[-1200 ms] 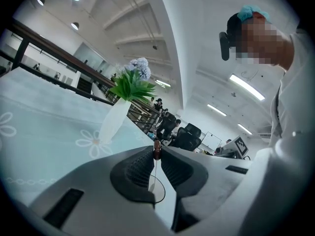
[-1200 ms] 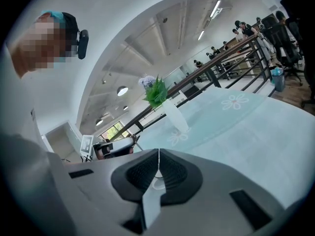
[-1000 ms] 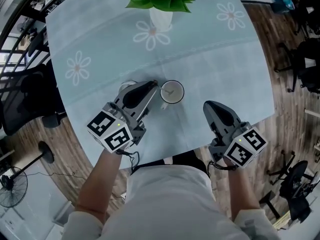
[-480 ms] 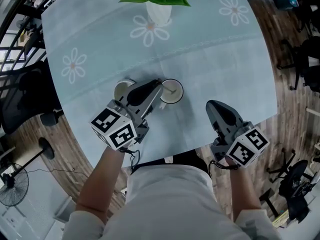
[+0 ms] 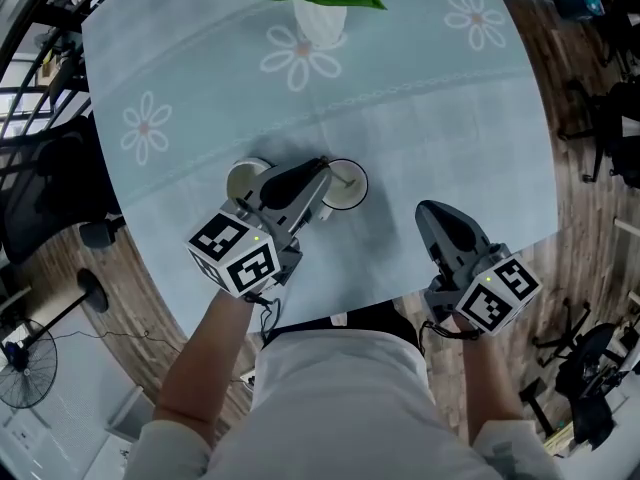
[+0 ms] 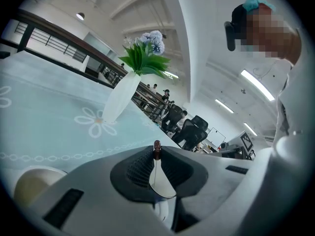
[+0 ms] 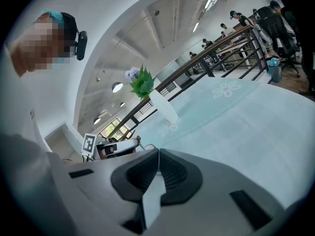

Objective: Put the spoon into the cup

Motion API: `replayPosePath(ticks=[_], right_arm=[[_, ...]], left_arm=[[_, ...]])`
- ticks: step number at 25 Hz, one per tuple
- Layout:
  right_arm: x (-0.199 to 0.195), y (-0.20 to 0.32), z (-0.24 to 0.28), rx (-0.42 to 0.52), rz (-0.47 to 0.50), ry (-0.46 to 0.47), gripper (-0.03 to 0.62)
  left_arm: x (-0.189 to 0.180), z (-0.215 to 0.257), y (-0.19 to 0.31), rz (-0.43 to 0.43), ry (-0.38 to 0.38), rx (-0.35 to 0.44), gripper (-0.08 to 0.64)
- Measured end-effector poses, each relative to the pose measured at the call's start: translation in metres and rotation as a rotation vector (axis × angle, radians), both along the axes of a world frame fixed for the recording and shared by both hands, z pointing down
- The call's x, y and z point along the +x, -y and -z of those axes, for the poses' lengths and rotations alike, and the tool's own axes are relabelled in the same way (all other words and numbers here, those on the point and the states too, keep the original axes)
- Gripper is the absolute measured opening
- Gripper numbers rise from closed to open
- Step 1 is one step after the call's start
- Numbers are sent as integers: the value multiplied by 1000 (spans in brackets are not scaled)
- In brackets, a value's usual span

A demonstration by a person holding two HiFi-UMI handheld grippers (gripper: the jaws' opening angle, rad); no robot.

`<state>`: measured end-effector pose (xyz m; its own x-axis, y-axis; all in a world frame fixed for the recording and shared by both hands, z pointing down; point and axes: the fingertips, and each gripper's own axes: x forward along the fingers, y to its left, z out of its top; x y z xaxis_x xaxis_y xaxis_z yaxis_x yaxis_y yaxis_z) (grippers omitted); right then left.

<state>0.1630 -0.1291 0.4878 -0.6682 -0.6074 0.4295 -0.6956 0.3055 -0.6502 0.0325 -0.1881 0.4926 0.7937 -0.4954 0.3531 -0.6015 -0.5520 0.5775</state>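
A white cup (image 5: 352,192) stands on the light blue tablecloth (image 5: 440,118) near the table's front. My left gripper (image 5: 320,167) reaches in from the lower left, and its tip is at the cup's left rim. In the left gripper view the jaws are shut on a metal spoon (image 6: 159,179). Its shiny bowl lies behind the pads and its dark red handle end (image 6: 157,144) pokes out at the tips. My right gripper (image 5: 432,212) hovers to the right of the cup, apart from it. Its jaws (image 7: 158,157) are shut with nothing between them.
A white vase (image 5: 320,23) with a green plant stands at the far side of the table. A round cream dish (image 5: 243,178) sits just left of my left gripper. Office chairs and a wooden floor surround the table, whose front edge runs close below both grippers.
My left gripper has sunk a little and its tip has edged closer to the cup's rim, with the spoon still in it. The right gripper has dropped slightly.
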Motion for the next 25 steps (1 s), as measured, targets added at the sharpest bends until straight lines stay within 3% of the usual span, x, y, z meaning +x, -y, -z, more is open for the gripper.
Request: replayPosePath(ticks=[25], right_arm=[[-2, 5, -7, -18, 15, 4, 23]], left_arm=[[-1, -19, 10, 53, 62, -55, 60]])
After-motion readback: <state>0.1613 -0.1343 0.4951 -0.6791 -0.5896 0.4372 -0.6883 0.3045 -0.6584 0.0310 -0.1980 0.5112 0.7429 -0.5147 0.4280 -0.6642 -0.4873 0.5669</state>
